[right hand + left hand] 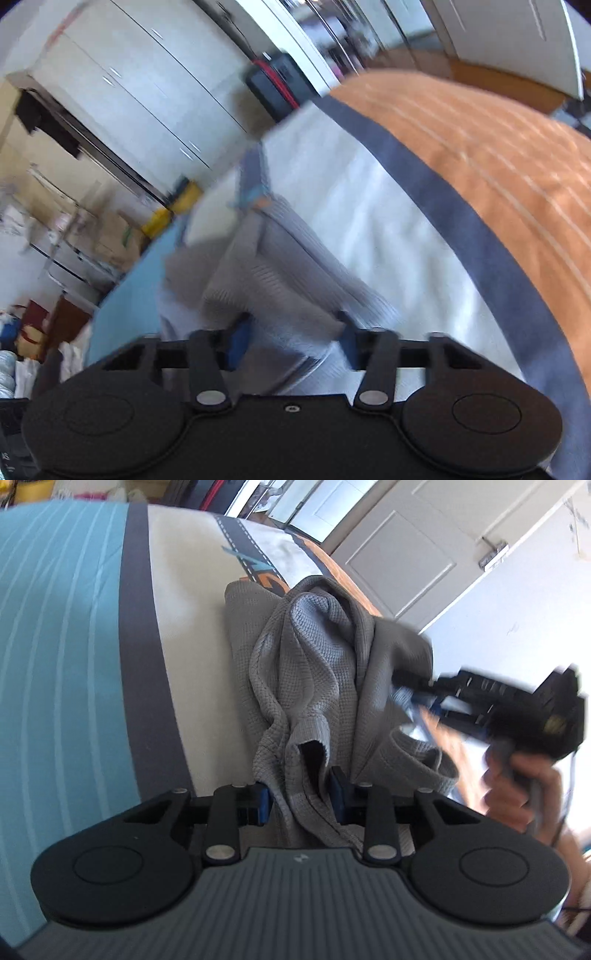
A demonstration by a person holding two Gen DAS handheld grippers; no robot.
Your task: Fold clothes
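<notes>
A grey waffle-knit garment [306, 657] lies bunched on the cream band of a bedspread [184, 602]. My left gripper [301, 797] is at its near edge, and a fold of the cloth with a cuff fills the gap between the blue pads. In the left wrist view my right gripper [410, 690], blurred and held by a hand [517, 786], bites the garment's right side. In the right wrist view the garment [280, 280] is smeared by motion and runs between the right gripper [293, 341] and its blue pads.
The bedspread has teal stripes [55, 627], dark grey bands [461, 206] and an orange part [498, 155]. A white panelled door [406, 554] stands beyond the bed. White wardrobes [129, 92], a dark suitcase [277, 85] and cardboard boxes [114, 236] line the far side.
</notes>
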